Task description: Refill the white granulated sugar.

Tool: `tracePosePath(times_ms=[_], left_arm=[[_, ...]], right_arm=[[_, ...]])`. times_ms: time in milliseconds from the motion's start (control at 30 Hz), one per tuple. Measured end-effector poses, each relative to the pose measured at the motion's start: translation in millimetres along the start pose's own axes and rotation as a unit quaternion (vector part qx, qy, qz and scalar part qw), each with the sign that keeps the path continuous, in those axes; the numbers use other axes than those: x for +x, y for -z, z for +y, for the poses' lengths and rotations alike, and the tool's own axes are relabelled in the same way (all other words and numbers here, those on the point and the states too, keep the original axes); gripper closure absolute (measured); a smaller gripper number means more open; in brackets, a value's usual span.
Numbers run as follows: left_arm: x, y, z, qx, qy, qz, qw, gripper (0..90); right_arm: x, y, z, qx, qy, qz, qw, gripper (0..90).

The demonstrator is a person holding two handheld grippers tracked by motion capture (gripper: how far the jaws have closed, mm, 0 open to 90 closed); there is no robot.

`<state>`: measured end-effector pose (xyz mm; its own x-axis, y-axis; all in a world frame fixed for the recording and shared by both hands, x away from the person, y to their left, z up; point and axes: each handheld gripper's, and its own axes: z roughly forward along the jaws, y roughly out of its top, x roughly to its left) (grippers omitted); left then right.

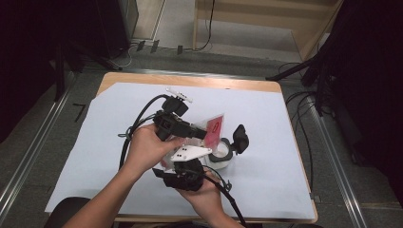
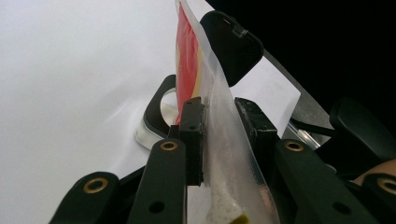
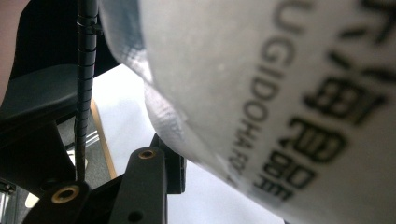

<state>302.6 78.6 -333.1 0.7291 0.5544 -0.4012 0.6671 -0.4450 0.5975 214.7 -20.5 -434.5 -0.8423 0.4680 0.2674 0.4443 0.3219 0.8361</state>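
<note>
Packet held over the open container, both grippers engaged.

A clear seasoning packet [image 1: 212, 129] with a red printed panel is held just above a round container [image 1: 222, 154], whose hinged black lid [image 1: 240, 137] stands flipped up on the far side; the placement is judged to suit emptying the packet into the opening. The container rests on the white sheet [image 1: 285, 142] covering the table. In the left gripper view, the left gripper [image 2: 219, 128] is seen with jaws narrowed onto the packet's film, the pads pressed against it on both sides, the packet standing edge-on and upright. In the right gripper view, the right gripper [image 3: 196, 163] is seen with the packet's printed end bulging over its jaws; one pad is seen against the film, the other is hidden, so a partly closed grip on the packet is judged likely.
</note>
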Motion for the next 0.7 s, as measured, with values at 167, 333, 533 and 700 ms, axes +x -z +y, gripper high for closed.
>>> tracePosePath(times_ms=[167,333,533,700], left_arm=[[-0.3,0.2,-0.1,0.0,-0.001,0.002,1.0,74.0],[-0.6,0.0,-0.1,-0.001,0.001,0.001,1.0,73.7],[-1.1,0.3,-0.4,0.0,0.001,-0.001,1.0,73.1],[-1.5,1.4,-0.6,-0.001,0.0,0.001,1.0,72.2]], right_arm=[[-0.1,0.0,0.0,0.0,0.001,0.0,1.0,63.6],[-0.5,0.3,0.1,-0.001,-0.001,0.0,1.0,63.6],[-0.2,0.0,0.1,-0.002,-0.006,-0.003,1.0,63.7],[-1.0,0.0,0.5,-0.006,-0.01,-0.004,0.9999,63.6]])
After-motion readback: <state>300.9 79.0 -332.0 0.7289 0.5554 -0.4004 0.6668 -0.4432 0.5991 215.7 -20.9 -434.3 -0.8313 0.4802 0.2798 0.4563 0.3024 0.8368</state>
